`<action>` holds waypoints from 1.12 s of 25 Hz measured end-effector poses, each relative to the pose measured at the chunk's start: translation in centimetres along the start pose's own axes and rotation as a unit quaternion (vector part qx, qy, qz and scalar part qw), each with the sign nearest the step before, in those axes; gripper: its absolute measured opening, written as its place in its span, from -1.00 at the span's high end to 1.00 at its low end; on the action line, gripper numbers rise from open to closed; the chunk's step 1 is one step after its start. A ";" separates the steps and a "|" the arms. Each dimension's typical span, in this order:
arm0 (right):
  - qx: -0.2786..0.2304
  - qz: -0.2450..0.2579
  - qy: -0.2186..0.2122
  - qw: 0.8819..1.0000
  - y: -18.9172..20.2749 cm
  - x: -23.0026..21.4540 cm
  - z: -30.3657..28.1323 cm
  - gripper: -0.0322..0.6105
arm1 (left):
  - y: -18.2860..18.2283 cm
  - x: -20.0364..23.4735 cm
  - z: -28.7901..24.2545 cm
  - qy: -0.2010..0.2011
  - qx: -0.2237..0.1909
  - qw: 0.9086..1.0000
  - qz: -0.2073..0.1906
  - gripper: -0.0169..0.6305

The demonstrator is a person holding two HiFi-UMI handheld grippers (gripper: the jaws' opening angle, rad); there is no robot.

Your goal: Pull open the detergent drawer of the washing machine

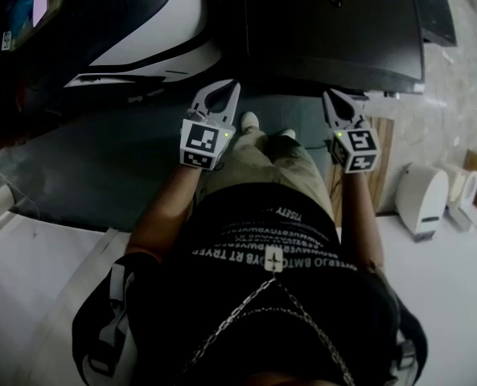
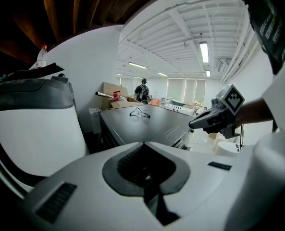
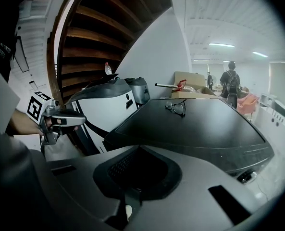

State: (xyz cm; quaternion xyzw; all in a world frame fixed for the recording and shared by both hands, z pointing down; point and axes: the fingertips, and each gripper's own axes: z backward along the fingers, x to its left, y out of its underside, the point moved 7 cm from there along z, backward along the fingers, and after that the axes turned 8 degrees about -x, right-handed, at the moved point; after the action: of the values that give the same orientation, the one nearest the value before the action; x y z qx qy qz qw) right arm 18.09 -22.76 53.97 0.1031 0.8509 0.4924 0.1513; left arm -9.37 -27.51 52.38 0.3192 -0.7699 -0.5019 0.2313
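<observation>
Both pairs of fingers were pressed tip to tip with nothing between them: the left gripper [image 2: 144,143] and the right gripper [image 3: 140,147] each showed only an empty dark hollow behind the meeting tips. Each carried its marker cube [image 1: 203,145] behind the jaws. The two were held side by side, apart from each other, in the air over the person's pale shoes [image 1: 249,121] and a dark floor [image 1: 101,167], touching nothing. Ahead of the tips stood a dark-topped machine [image 1: 335,22], with the right gripper near its front edge and the left gripper just off its front left corner. A pair of glasses [image 3: 177,107] lay on that top, toward its far edge. The machine's front face was hidden below the top's near edge, so where the detergent drawer sat could not be told. Left of the machine stood a rounded white and black appliance [image 1: 150,22], with a bottle [image 3: 107,69] showing above it.
</observation>
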 end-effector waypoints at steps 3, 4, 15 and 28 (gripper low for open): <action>0.008 0.007 -0.009 1.000 0.7 -0.4 -0.2 0.89 | 0.8 -0.6 -0.2 -0.009 0.004 1.000 0.007 0.96; 0.010 0.010 -0.012 1.000 0.9 -0.5 -0.4 0.89 | 1.2 -0.8 -0.3 -0.012 0.006 1.000 0.008 0.96; 0.041 0.028 -0.025 0.998 3.5 -1.0 -2.1 0.89 | 4.8 -0.8 -2.5 -0.035 0.031 0.999 0.017 0.96; 0.062 0.027 -0.025 0.997 6.0 -2.3 -3.5 0.89 | 7.7 -0.4 -5.0 -0.024 0.055 0.997 0.043 0.92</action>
State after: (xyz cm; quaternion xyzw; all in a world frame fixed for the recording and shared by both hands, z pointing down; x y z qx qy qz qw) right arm 19.14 -23.36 61.17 0.1470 0.8728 0.4397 0.1525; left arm -7.71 -28.10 61.43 0.2857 -0.8145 -0.4563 0.2161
